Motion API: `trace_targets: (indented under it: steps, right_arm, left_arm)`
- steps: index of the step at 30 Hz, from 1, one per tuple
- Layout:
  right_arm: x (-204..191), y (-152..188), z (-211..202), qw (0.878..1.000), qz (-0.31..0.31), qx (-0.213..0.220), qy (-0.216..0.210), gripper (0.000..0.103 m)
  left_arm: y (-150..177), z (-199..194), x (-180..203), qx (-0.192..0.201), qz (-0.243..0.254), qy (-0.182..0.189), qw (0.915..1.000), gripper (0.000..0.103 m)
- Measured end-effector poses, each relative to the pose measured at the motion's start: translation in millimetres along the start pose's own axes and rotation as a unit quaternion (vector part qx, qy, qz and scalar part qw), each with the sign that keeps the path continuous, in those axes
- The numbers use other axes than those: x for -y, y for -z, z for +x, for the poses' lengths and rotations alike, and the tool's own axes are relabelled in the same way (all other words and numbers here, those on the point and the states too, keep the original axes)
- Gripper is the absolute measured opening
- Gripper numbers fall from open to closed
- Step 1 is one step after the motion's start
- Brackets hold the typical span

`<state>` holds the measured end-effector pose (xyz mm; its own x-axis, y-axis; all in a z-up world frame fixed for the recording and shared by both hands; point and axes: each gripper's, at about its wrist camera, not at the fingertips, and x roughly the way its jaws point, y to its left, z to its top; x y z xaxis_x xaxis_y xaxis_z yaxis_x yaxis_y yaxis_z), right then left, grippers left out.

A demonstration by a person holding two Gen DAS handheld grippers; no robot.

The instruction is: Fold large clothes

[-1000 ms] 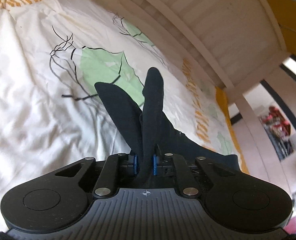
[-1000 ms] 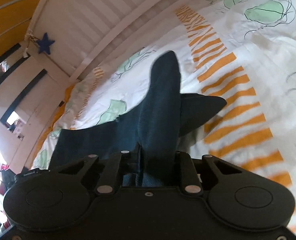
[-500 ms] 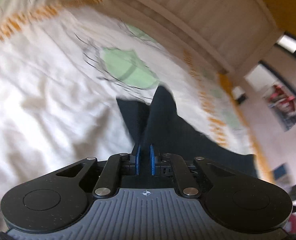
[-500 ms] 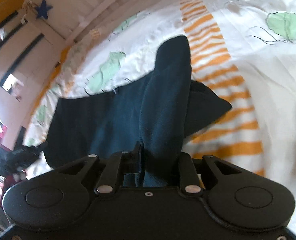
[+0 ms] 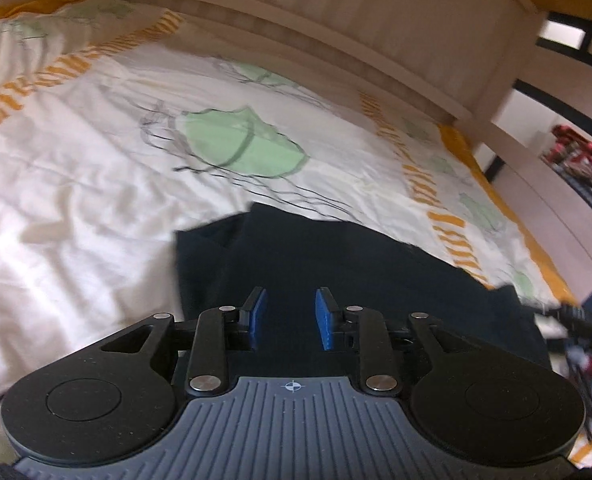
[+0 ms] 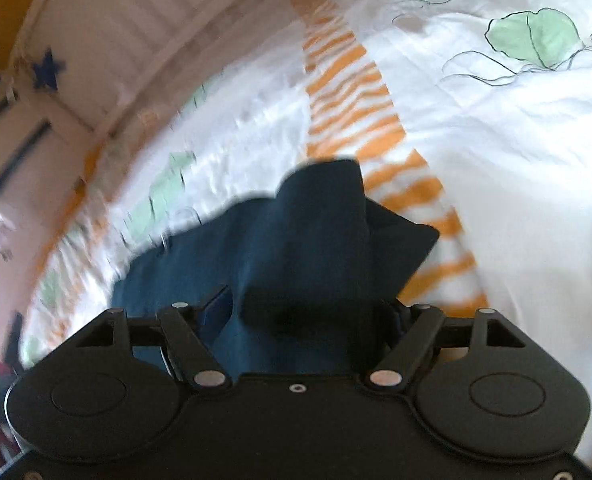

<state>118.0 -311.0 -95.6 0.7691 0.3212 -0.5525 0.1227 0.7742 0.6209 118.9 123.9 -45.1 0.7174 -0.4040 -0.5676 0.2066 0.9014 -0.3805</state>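
Tongs and dark garment on bed

Left tongs: blue pads apart, opening, nothing pinched, poised over dark navy garment. Right tongs: spread wide, opening, fabric fold bunched loosely between. Garment spread flat on white duvet, green and orange print; pale slatted bed rail beyond.

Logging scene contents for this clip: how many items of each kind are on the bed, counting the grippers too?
Dark navy garment: 1
Patterned duvet: 1
Grippers: 2, left gripper and right gripper, both opening
Total: 4
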Motion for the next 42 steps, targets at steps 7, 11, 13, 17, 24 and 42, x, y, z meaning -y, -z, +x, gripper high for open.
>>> trace_targets:
  steps: [7,11,13,17,24,42]
  right_arm:
    - [-0.9,-18.4,-21.0,0.998,-0.012,0.055,0.035,0.077]
    - [-5.1,-4.5,-26.0,0.994,-0.038,0.017,0.106,0.079]
    - [-4.5,0.9,-26.3,0.992,-0.034,-0.003,0.120,0.084]
    - [3.2,14.5,-24.7,0.991,-0.019,-0.036,0.127,0.091]
    - [4.7,18.2,-17.3,0.991,-0.037,-0.046,0.122,0.102]
    - [-2.7,32.0,-8.7,0.987,-0.070,-0.014,0.141,0.103]
  left_arm:
    - [2.4,21.0,47.6,0.006,0.047,0.023,0.9986,0.042]
    - [8.7,36.5,74.2,0.003,0.064,0.033,0.9974,0.054]
    - [13.5,46.0,87.3,-0.001,0.077,0.031,0.9965,0.063]
    - [22.3,66.5,103.7,-0.017,0.100,0.002,0.9948,0.074]
    - [29.3,91.2,109.6,-0.050,0.098,-0.046,0.9928,0.090]
    - [48.4,111.0,126.8,-0.049,0.126,-0.100,0.9858,0.103]
